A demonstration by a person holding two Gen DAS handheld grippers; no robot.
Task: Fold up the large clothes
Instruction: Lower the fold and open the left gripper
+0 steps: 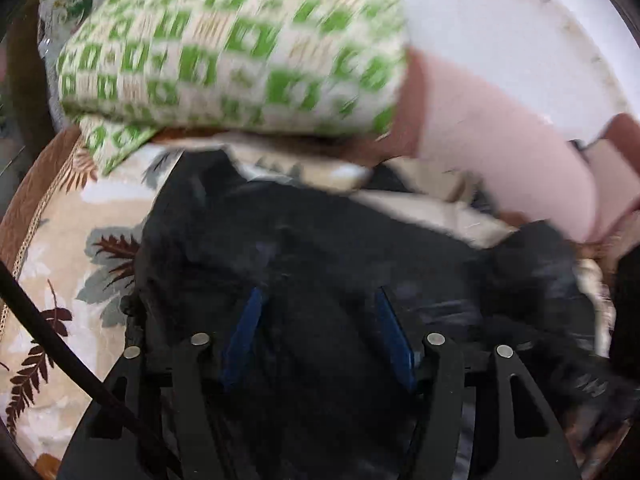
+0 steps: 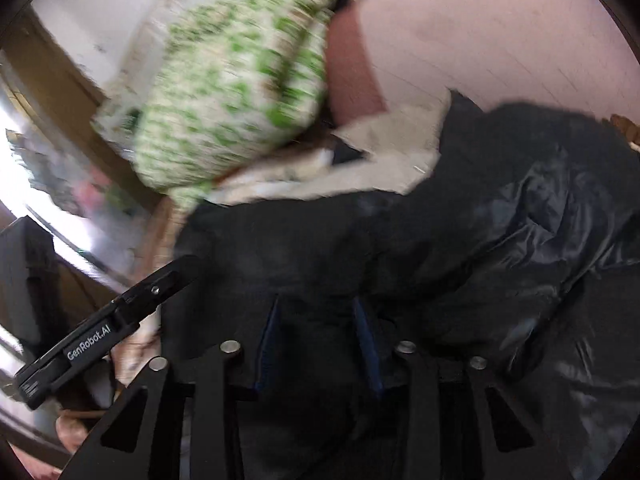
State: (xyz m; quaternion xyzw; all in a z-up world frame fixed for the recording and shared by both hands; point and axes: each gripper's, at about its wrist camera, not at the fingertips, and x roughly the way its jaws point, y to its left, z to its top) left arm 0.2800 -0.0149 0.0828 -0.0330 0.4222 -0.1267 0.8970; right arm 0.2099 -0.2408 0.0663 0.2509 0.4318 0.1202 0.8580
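A large black jacket [image 1: 320, 248] with a shiny lining lies crumpled on a floral bedspread [image 1: 60, 280]; it also fills the right wrist view [image 2: 460, 248]. My left gripper [image 1: 318, 300] has its blue-padded fingers apart, with black fabric bunched between them. My right gripper [image 2: 316, 308] also has its fingers apart over the black fabric. The left gripper's body [image 2: 108, 332] shows at the left of the right wrist view. Both views are blurred.
A green-and-white checked pillow [image 1: 232, 52] lies at the head of the bed, also in the right wrist view [image 2: 232, 88]. A pink pillow [image 1: 500, 160] lies beside it. A beige garment [image 2: 360, 168] lies under the jacket. A white wall [image 1: 500, 20] is behind.
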